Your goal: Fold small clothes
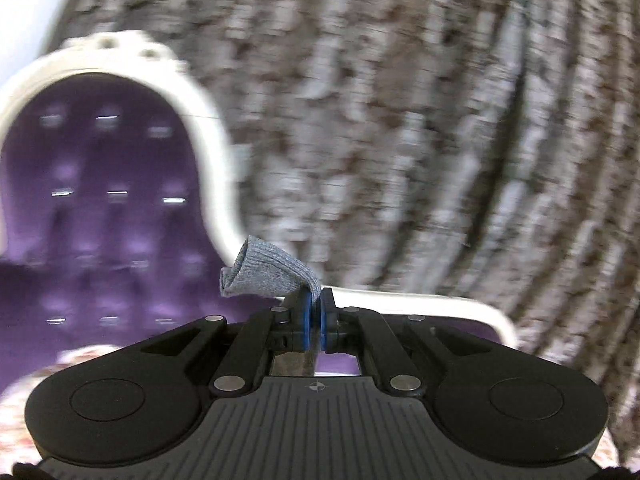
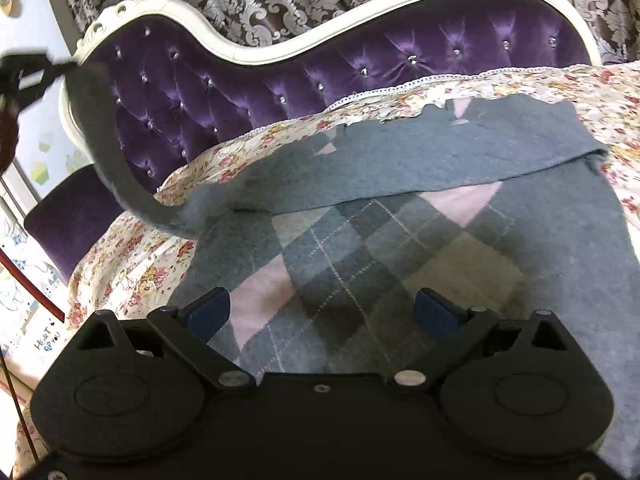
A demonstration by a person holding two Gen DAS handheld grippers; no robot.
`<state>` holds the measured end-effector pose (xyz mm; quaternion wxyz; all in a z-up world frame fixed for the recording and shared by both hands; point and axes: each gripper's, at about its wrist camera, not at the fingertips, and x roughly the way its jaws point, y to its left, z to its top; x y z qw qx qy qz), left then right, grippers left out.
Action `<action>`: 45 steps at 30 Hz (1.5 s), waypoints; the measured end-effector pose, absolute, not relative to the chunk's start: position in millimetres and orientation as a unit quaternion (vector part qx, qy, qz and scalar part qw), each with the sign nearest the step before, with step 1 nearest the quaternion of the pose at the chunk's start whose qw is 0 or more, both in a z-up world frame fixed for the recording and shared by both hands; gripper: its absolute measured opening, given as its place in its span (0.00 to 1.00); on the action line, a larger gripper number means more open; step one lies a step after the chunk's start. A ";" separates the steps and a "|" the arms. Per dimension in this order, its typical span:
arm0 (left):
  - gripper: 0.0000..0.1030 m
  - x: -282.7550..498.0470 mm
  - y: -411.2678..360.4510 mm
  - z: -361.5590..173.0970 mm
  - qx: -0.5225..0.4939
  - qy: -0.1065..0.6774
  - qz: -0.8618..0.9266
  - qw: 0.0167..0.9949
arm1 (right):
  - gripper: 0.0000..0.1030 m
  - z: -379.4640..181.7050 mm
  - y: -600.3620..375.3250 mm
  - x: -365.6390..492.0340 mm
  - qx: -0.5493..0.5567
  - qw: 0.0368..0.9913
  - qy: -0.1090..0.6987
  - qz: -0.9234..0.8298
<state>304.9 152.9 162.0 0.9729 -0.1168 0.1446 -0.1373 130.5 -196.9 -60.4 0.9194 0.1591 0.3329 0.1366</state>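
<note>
— So, what are you holding?

— I'm pinching the grey sleeve cuff (image 1: 264,270) tight in my left gripper (image 1: 316,312), lifting it in front of the purple tufted headboard (image 1: 100,200).

— And the sweater?

— Argyle sweater (image 2: 400,248) is lying flat on the floral bedspread (image 2: 132,264), top hem folded over. My right gripper (image 2: 324,312) is hovering above it, fingers (image 2: 208,312) spread wide, gripping nothing; bedspread showing bare to the left.
</note>
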 end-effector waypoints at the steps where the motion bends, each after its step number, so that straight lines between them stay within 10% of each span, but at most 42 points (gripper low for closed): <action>1: 0.04 307.5 133.9 163.2 -0.112 0.145 -0.153 0.971 | 0.97 -59.5 -199.6 128.0 0.161 0.920 0.331 0.136; 16: 0.07 320.5 -109.6 44.8 -0.041 0.241 -0.310 0.919 | 0.97 -53.1 -245.6 100.6 0.187 0.926 0.306 0.114; 18: 0.36 318.3 -127.7 27.8 -0.011 0.265 -0.321 0.909 | 0.97 -53.3 -251.4 98.0 0.191 0.926 0.305 0.109; 20: 0.39 313.6 -136.7 20.5 0.006 0.267 -0.341 0.901 | 0.97 -53.2 -256.7 95.9 0.196 0.926 0.305 0.103; 31: 0.63 290.5 -73.3 61.4 0.029 0.197 -0.302 0.932 | 0.97 -42.2 -263.9 110.8 0.187 0.931 0.299 0.097; 45: 0.67 312.5 49.0 -83.4 0.015 0.362 -0.040 0.931 | 0.86 -34.2 -316.3 232.0 0.130 0.951 0.281 0.016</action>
